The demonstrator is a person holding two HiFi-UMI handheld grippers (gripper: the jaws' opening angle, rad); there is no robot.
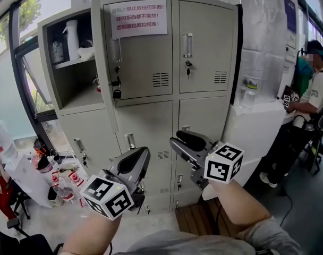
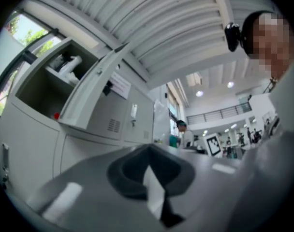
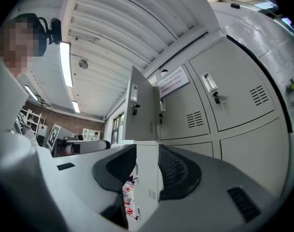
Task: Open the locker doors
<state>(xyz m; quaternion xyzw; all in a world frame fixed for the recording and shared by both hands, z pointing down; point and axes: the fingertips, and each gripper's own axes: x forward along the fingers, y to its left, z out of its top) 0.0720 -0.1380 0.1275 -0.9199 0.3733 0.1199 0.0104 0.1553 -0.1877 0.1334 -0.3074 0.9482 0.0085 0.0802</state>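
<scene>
A: Biggest first: lockers (image 1: 204, 110) upright, top-left door (image 1: 103, 62) wide open. Next target?

B: Probably a lower door (image 3: 148, 187). Its edge stands between the jaws of the right claw (image 3: 147, 153), which are closing on it, pads at both faces, lined up for a pull.

A: And the left claw (image 2: 148, 149)?

B: Clenched, empty, parked low beside the right, clear of the swing.

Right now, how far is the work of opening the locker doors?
Done: the top-left door stands open. In hand: the right gripper is closing its jaws on the edge of a lower door. Left: the signed door, the top-right door and others look shut.
</scene>
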